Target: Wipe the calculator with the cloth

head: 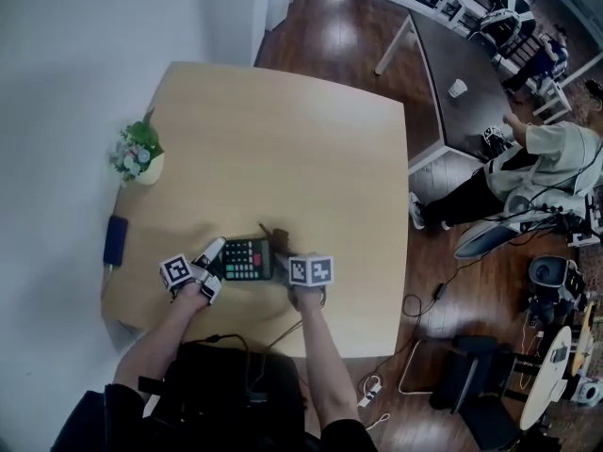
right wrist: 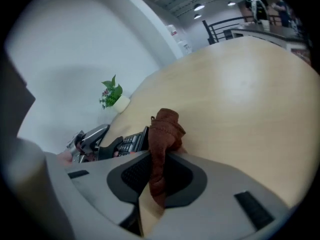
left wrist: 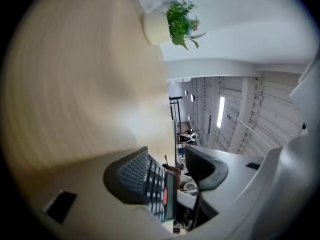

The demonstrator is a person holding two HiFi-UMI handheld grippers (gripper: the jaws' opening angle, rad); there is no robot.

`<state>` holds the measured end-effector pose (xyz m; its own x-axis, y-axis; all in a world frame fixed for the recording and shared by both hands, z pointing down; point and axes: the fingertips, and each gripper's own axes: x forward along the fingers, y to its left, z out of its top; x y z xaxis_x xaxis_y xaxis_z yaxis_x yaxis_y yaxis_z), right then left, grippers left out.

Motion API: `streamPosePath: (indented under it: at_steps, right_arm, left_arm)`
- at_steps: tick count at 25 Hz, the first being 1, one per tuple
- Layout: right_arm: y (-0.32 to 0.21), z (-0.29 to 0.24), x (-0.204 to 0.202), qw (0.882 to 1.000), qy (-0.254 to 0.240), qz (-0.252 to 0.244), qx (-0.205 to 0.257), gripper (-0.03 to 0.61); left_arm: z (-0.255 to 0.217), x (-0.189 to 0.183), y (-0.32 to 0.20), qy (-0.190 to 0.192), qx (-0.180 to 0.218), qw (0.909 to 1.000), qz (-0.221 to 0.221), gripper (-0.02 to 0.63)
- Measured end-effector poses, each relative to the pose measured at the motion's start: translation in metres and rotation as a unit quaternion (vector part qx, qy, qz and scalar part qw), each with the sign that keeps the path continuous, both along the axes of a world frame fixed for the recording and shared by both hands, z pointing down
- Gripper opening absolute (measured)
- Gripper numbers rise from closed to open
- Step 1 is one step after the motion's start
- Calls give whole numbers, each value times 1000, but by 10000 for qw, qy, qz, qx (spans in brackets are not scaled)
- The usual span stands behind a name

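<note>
The black desk calculator with coloured keys (head: 247, 259) lies on the near part of the light wooden table (head: 283, 139), between the two grippers.

The left gripper (head: 212, 264) sits at the calculator's left end. In the left gripper view its jaws stand moderately apart around the end of the calculator. The body lies close against one pad and a clear gap shows to the other, so it brackets the calculator rather than clamps it.

The right gripper (right wrist: 157, 159) is closed on the rust-brown crumpled cloth (right wrist: 164, 129). The cloth's bunched end sticks out past the jaw tips, just at the calculator's right end. Whether it touches the keys cannot be told.

This looks like the start of a wiping pass: the cloth is gripped and brought up, and the calculator is roughly fenced in.

The next move probably calls for lowering the bunched cloth onto the key face and dragging it leftward. The left jaws would need to brace or close so the light calculator does not slide.
</note>
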<state>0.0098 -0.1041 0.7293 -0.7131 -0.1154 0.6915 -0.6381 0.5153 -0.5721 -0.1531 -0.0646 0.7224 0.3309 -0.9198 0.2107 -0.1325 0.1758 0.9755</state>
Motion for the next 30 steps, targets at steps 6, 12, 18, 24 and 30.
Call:
streamPosePath:
  at_steps: [6, 12, 18, 24, 30]
  right_arm:
    - [25, -4, 19, 9950, -296, 901, 311, 61]
    - [-30, -39, 9, 9937, -308, 344, 1021, 61]
    - [-19, -39, -29, 9928, -232, -495, 1064, 61]
    - [56, -36, 6, 9961, -405, 90, 781, 61]
    - [114, -17, 34, 9995, -161, 7, 280, 61]
  left_arm:
    - [-17, -25, -1, -926, 436, 9925, 667, 247]
    - [-56, 98, 74, -2, 1429, 9529, 2675, 218]
    - [-23, 134, 71, -243, 1080, 9490, 2953, 187]
    - [-23, 132, 68, -101, 1048, 9576, 2683, 172]
    - [-16, 119, 67, 243, 936, 9665, 2376, 160]
